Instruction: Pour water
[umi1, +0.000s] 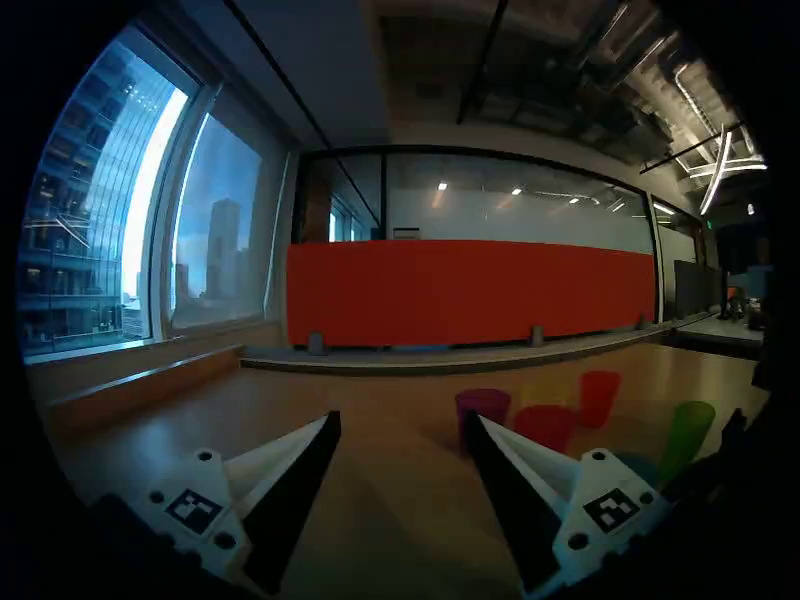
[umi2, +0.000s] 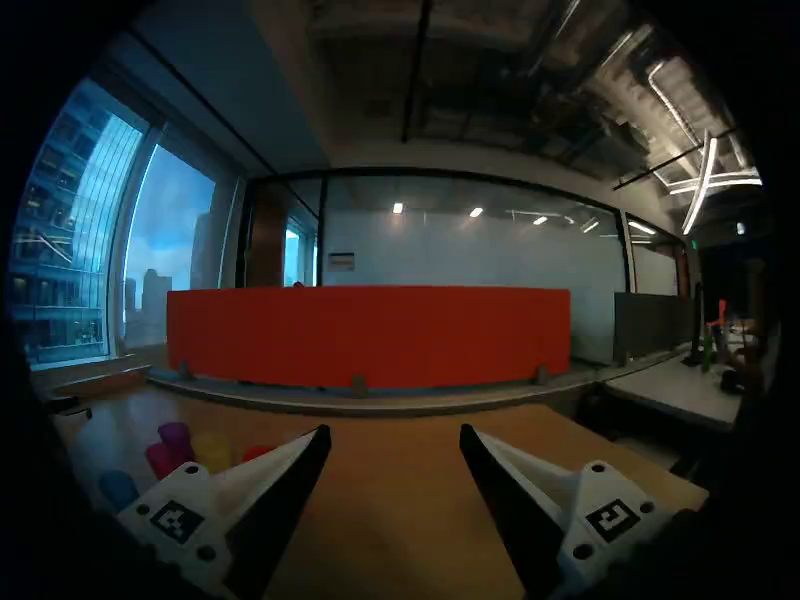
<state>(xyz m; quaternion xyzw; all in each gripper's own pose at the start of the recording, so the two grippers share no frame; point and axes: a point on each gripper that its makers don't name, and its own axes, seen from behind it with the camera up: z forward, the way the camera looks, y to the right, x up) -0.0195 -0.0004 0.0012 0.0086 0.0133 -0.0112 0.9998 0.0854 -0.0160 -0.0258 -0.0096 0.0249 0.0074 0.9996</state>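
My left gripper (umi1: 400, 420) and right gripper (umi2: 393, 432) hung open, empty. The upright cups (umi1: 545, 422) stood on the table (umi1: 390, 520) lower right in the left gripper view, nearer that gripper.

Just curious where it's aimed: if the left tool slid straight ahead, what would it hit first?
Probably the purple cup, just past one finger of the left tool; its middle faces bare table, though depth is unclear.
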